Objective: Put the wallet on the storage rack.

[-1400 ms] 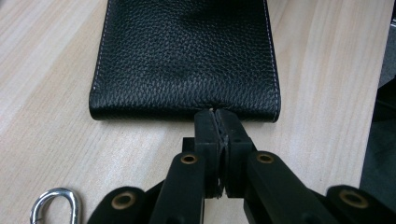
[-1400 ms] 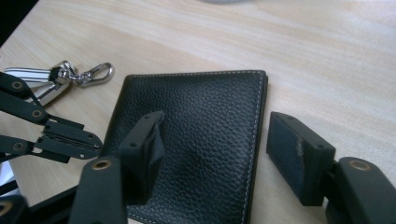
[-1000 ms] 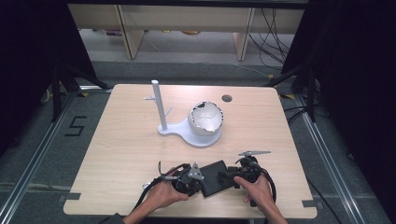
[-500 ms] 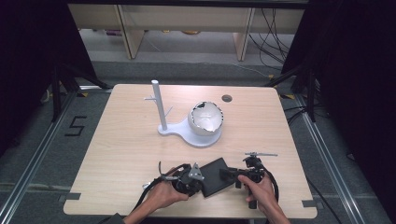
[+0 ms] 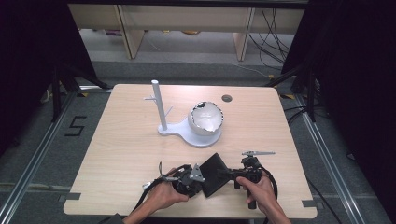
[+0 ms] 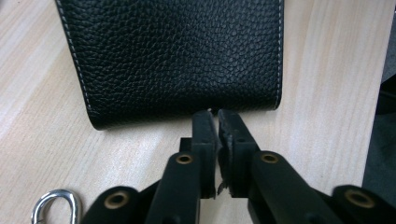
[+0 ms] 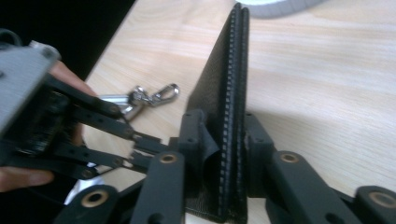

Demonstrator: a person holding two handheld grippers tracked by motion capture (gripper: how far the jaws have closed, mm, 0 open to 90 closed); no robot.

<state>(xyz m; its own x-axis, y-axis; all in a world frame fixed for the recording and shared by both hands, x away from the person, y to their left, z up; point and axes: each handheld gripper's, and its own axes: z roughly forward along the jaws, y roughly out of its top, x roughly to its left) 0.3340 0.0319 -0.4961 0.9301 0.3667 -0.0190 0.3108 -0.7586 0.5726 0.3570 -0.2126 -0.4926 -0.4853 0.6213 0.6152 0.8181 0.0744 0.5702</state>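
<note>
**Wallet tipped up between both grippers**

Since the earlier pictures, the black wallet [image 5: 215,173] has been tipped up onto its edge, and the right gripper [image 5: 232,174] has been drawn slightly nearer the table's front edge. The wallet is held near the front of the wooden table [image 5: 126,154], between the two hands. In the right gripper view, the wallet [image 7: 223,116] is seen edge-on, stitched rims upward, and is clamped between the right gripper's [image 7: 223,140] jaws, one on each face. In the left gripper view, the left gripper's [image 6: 215,114] jaws are pressed nearly together, with their tips at the wallet's [image 6: 177,51] lower edge; whether leather is pinched between them cannot be told. A metal clasp [image 7: 156,95] lies on the table just beside the wallet. Farther back, a white stand [image 5: 161,112] and a white bowl [image 5: 205,119] are set on one shared base.
</note>
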